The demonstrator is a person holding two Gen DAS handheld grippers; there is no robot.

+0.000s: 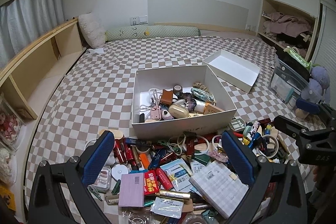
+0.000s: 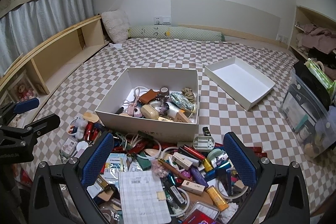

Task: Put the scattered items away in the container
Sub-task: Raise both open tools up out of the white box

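A white box (image 1: 178,126) (image 2: 147,122) sits on the checkered bed, partly filled with small items such as a tan case (image 1: 178,111) and a brown pouch (image 2: 148,97). In front of it lies a heap of scattered items: red tubes, packets, a grid notebook (image 1: 218,184) (image 2: 142,192), a pink booklet (image 1: 131,189). My left gripper (image 1: 168,159) hovers open over the heap, nothing between its fingers. My right gripper (image 2: 168,159) hangs open over the heap's right part, also holding nothing. Each gripper shows at the other view's edge.
The white box lid (image 1: 233,69) (image 2: 241,81) lies upturned behind the box to the right. A clear plastic bin (image 2: 304,106) stands at the right bed edge. Wooden shelving (image 1: 37,64) runs along the left, pillows at the headboard.
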